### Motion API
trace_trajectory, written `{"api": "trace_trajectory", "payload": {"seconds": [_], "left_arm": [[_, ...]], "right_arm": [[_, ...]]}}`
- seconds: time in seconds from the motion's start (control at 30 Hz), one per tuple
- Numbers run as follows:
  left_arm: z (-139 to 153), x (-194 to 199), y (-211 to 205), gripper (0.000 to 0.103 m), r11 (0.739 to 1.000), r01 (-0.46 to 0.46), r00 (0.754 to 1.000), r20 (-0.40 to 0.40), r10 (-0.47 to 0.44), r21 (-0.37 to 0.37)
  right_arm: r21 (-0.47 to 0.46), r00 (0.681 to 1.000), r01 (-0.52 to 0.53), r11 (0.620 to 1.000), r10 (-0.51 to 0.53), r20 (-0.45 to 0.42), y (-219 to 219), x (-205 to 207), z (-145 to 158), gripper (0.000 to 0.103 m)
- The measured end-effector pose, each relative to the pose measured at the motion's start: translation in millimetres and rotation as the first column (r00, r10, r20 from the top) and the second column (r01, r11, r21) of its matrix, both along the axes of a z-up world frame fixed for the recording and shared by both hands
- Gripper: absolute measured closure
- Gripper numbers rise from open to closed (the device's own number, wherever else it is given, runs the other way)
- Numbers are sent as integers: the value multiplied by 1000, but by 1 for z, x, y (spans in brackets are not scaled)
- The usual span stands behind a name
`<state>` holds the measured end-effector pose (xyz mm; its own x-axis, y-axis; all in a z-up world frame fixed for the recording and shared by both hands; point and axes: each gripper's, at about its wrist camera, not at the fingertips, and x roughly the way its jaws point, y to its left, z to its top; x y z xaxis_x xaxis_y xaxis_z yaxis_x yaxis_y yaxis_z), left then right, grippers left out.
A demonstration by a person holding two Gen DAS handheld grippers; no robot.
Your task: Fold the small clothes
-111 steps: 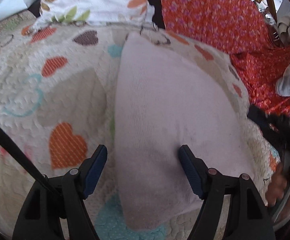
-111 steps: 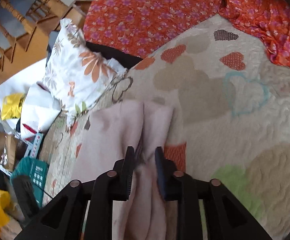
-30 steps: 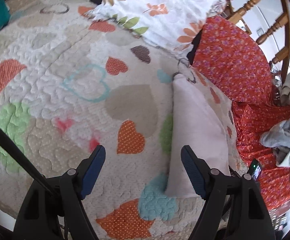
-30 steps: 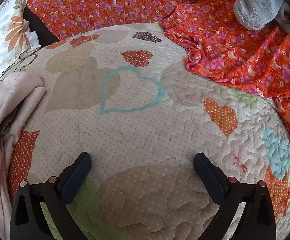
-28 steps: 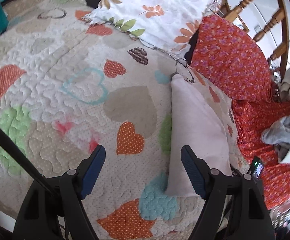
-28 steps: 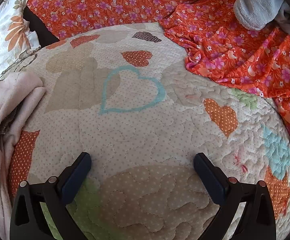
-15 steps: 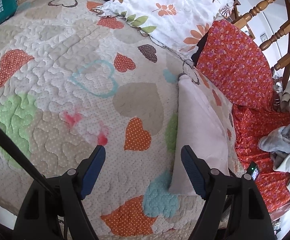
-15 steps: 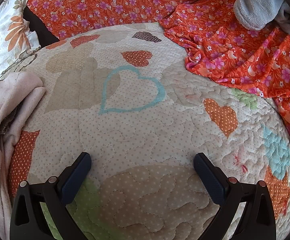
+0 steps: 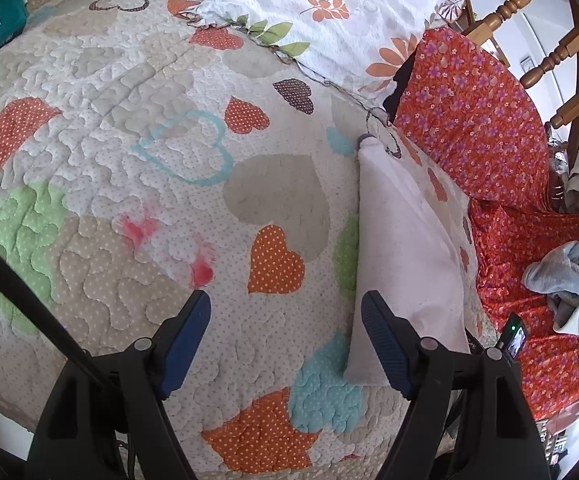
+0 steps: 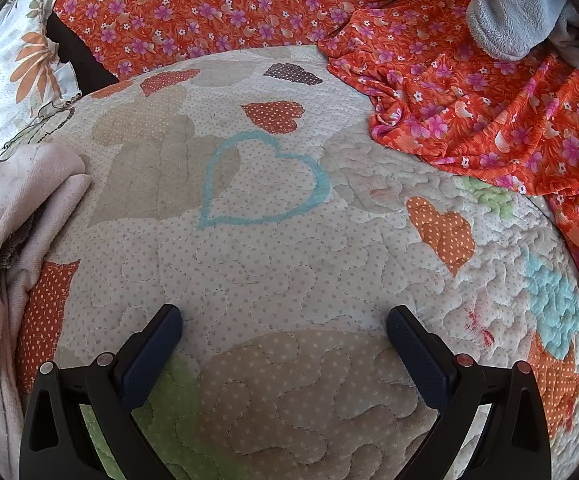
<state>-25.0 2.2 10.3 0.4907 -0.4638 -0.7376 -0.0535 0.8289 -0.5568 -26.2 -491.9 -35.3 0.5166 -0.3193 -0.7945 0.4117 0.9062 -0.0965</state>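
Lying flat | pale pink garment (image 9: 405,248) | folded lengthwise | on quilt (image 9: 129,200)

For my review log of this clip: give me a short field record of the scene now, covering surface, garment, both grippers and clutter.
surface: heart-patterned quilt
garment: pale pink garment, folded, lying flat at the quilt's edge
left gripper: jaws open, empty, above the quilt beside the garment
right gripper: jaws open, empty, above bare quilt
clutter: floral pillow, orange flowered cloth, grey clothes
garment in right view: at the left edge
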Motion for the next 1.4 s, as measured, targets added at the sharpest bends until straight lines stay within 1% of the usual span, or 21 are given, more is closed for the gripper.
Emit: {"api": "trace_trajectory", "payload": {"seconds": [0.13,0.37,0.47,0.63,0.73,0.87,1.03,1.1,1.2,1.3,1.4], "left_arm": [[0,0,2,26,1000,-7,1000,3,7,9],[-2,4,-13,26,998,8,1000,19,-9,70],[-1,2,-21,26,993,9,999,35,-13,116],[2,-3,-25,26,981,40,995,84,-56,190],[0,1,-25,26,975,43,995,84,-63,217],[-7,10,-28,26,985,58,997,47,-67,164],[-9,12,-51,26,978,106,992,55,-117,182],[-10,14,-64,25,974,135,988,51,-146,182],[-14,18,-80,23,973,173,983,40,-182,155],[-17,24,-96,22,974,189,980,33,-194,122],[-23,26,-114,22,966,223,974,16,-227,128]], "right_arm": [[0,1000,0,1000,0,0,0,0,0,0],[0,1000,0,1000,0,0,-1,-1,0,0],[0,1000,0,1000,0,0,-1,-1,0,0],[0,1000,0,1000,0,0,-1,-1,-1,0],[0,1000,0,1000,0,0,-1,-1,-1,0],[0,1000,0,1000,0,0,-1,-1,-1,0],[0,1000,-1,1000,1,2,-1,-2,-2,0],[1,1000,-1,1000,1,-11,-3,3,-2,0],[-1,999,34,999,-34,-17,-4,9,-1,0],[41,999,46,998,-45,-19,-9,8,0,0],[77,999,43,996,-40,-34,-8,5,1,0]]}}
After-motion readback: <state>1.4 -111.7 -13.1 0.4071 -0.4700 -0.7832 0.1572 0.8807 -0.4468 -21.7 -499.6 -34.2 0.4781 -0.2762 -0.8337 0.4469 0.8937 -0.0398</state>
